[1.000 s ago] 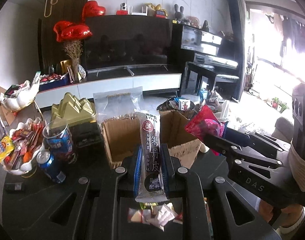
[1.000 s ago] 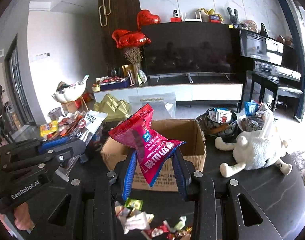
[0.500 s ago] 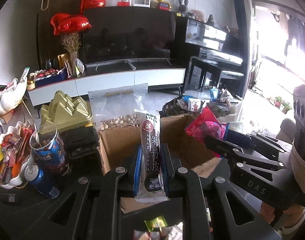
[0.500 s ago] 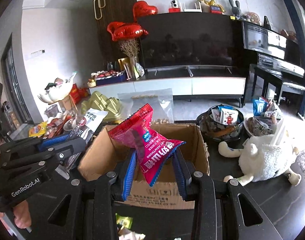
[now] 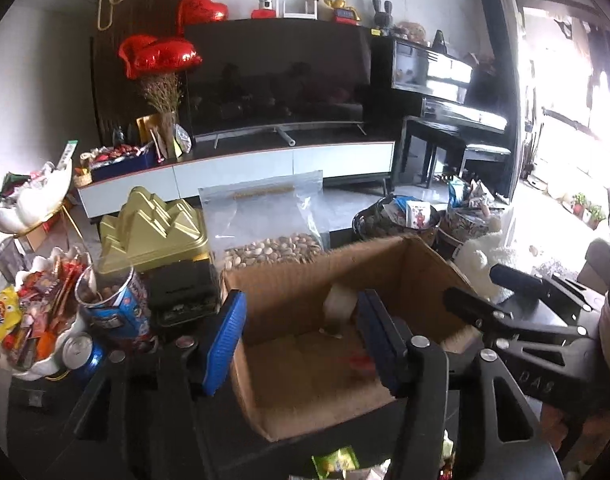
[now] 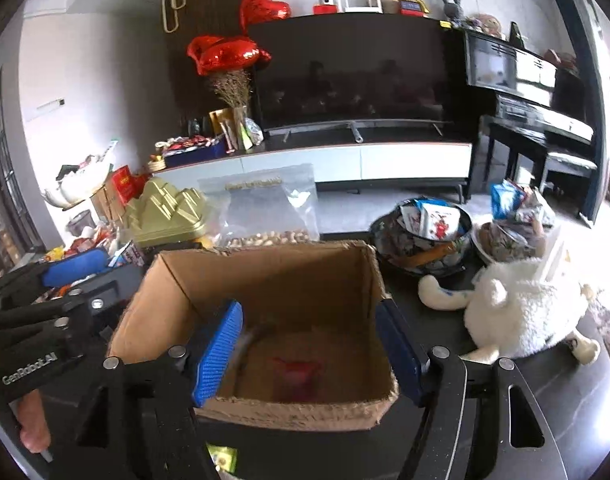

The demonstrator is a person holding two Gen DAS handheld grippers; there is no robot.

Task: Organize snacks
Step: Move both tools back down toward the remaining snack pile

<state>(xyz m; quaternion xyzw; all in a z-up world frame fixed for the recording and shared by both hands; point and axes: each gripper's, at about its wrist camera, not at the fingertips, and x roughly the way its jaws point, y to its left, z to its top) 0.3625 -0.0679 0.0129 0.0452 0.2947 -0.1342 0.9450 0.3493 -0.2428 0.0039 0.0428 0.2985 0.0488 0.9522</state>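
Observation:
An open cardboard box (image 5: 289, 280) (image 6: 265, 276) stands on the dark table. My left gripper (image 5: 301, 340) is open and empty above the box's near side. My right gripper (image 6: 309, 348) is open and empty over the box. A red snack packet (image 6: 297, 372) lies blurred on the box floor; it also shows as a red patch in the left wrist view (image 5: 361, 360). A pale, blurred packet (image 5: 339, 308) stands at the back of the box. Small wrapped candies (image 5: 337, 460) (image 6: 221, 456) lie on the table just in front of the box.
A clear bag of nuts (image 5: 273, 240) leans behind the box. A gold tin (image 5: 157, 232), a snack bowl (image 5: 29, 320) and cans (image 5: 77, 356) are to the left. Two filled bowls (image 6: 425, 236) and a white plush toy (image 6: 525, 308) are to the right.
Both grippers opened over the box. The long white packet left the left gripper and the red packet left the right gripper; both now lie inside the box.

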